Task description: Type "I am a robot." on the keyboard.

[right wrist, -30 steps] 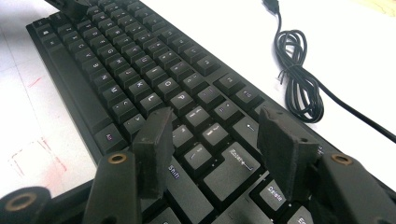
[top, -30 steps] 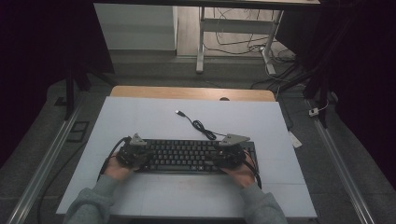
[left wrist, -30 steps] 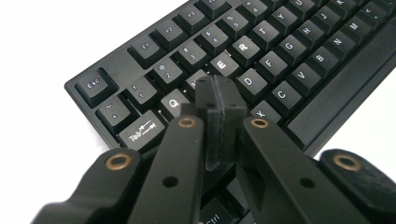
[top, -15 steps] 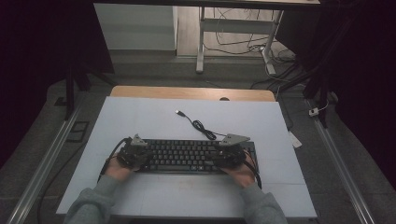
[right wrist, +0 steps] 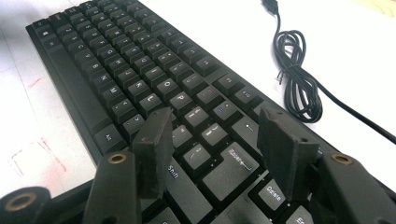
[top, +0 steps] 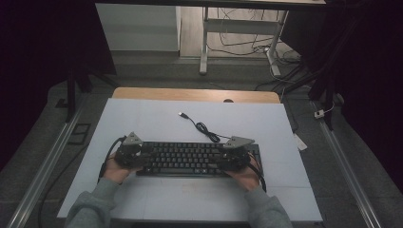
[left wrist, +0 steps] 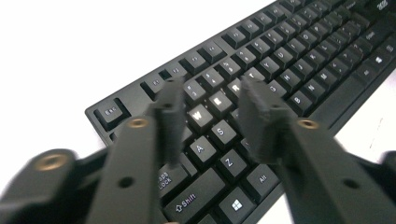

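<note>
A black keyboard (top: 190,159) lies flat on the white table top, near the person's side. My left gripper (top: 130,152) hovers over its left end. In the left gripper view its jaws (left wrist: 210,116) stand apart above the W, E and S keys (left wrist: 219,130); they have just been opening, and nothing is between them. My right gripper (top: 235,156) is over the keyboard's right end. Its jaws (right wrist: 219,140) are open above the Shift and Enter keys (right wrist: 229,163), holding nothing.
The keyboard's black cable (top: 202,127) runs in a coiled bundle (right wrist: 296,88) to a USB plug (top: 182,114) toward the table's far side. The white table top (top: 142,118) ends at a wooden strip (top: 190,94) at the back. Metal rails flank the table.
</note>
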Available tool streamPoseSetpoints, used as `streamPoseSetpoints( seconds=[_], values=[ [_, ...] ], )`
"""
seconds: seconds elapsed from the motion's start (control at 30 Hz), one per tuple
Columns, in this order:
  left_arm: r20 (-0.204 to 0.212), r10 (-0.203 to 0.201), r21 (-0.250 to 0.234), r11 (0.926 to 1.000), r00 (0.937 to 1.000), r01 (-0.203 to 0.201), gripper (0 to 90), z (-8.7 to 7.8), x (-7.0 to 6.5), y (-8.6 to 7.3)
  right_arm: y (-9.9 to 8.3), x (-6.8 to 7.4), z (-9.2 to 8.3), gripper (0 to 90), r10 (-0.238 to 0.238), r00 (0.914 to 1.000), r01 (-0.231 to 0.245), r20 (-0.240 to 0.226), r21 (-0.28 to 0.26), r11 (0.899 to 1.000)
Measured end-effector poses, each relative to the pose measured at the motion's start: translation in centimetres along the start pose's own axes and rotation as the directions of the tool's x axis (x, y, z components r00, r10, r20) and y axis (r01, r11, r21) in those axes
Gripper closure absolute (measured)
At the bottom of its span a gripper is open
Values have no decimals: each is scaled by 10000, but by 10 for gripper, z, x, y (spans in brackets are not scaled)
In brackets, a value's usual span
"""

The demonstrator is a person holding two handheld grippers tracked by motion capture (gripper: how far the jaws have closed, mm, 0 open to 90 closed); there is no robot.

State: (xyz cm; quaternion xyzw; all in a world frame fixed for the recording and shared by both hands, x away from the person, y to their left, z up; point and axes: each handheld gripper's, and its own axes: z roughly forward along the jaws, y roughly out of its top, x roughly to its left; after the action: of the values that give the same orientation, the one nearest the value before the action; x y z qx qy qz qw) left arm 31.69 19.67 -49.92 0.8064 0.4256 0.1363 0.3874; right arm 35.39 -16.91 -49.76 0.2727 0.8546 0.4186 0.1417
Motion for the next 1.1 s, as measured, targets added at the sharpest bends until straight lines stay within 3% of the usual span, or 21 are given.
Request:
streamPoseSetpoints(
  seconds=[0.17,0.33,1.1],
  values=[
    [61,-180,-37,9998,9998,180,436,-1,1,0,0,0,0,456,-4,10000,4,5,-2,10000],
    [159,-245,-110,9996,9996,247,366,-2,1,1,0,0,0,456,-13,10000,13,22,-10,10000],
    [1047,-161,-540,9983,9944,219,269,-11,-12,11,-1,-2,-2,454,12,10000,-11,41,-100,9999]
  ],
)
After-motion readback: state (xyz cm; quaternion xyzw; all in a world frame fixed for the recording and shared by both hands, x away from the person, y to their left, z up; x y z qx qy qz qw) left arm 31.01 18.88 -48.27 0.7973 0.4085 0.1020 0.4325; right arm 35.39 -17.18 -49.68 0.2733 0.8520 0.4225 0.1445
